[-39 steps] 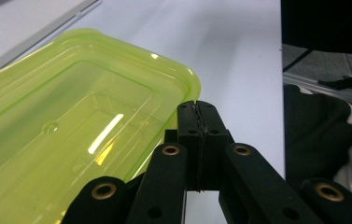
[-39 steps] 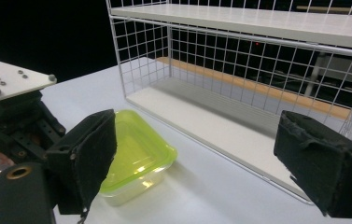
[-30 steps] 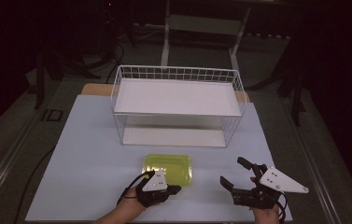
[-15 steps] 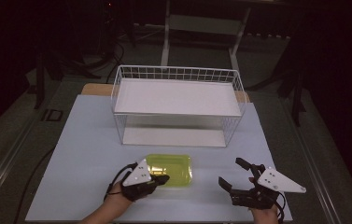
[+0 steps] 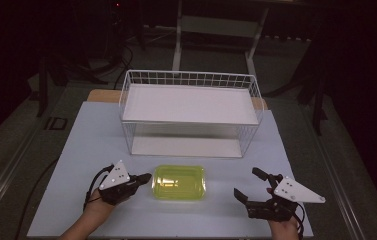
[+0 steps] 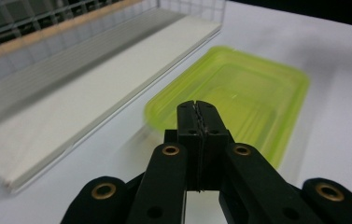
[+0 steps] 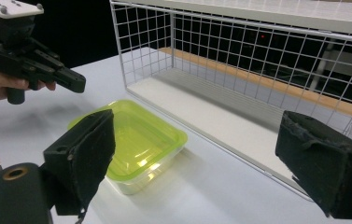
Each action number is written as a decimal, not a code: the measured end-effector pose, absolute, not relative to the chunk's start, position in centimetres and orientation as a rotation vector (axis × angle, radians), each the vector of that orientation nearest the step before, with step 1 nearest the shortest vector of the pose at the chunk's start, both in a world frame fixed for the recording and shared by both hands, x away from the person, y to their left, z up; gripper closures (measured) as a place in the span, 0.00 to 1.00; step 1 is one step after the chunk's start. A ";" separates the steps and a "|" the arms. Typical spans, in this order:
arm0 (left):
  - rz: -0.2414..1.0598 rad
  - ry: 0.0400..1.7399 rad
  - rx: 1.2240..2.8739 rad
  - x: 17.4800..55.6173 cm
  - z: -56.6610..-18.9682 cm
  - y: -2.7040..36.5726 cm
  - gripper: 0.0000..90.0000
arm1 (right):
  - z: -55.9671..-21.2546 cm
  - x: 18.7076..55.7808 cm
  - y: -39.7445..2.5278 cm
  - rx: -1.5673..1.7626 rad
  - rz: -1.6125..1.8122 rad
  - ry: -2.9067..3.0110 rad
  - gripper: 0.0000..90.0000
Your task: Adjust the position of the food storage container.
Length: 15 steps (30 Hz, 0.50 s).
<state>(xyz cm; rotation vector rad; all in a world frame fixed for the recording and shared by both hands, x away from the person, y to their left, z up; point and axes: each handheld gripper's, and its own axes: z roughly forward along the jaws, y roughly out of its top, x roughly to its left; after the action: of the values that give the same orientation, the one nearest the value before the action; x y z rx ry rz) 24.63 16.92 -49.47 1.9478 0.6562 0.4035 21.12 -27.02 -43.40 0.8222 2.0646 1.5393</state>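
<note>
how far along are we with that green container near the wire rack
Nothing looks done: the green container sits on the table before the wire rack. In hand: the shut left gripper sits beside its left edge; the right gripper waits open. Grasping and moving remain.

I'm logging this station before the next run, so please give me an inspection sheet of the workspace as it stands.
Surface: white table top, flat, no spills seen.
Job's things: yellow-green lidded plastic container lying flat near the front edge; white wire shelf rack behind it, both shelves bare.
Clutter: nothing seen.
Grippers: left tongs shut, tip beside the container's left end, contact unclear; right tongs open wide, apart from the container.
Cables: black cable from the left tongs trails off the table's left side.
Surroundings: dark room, grey floor, a metal frame behind the table.
</note>
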 end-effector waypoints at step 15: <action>0.415 0.725 1.985 25.7 -52.4 17.3 1.00 | -43.5 21.1 -26.8 0.795 1.493 2.056 0.13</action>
<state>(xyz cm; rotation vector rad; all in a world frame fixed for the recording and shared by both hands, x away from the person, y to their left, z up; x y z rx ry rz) 25.73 17.31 -52.36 1.9852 0.7245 0.4150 21.14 -26.83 -43.47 0.7948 2.0563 1.4926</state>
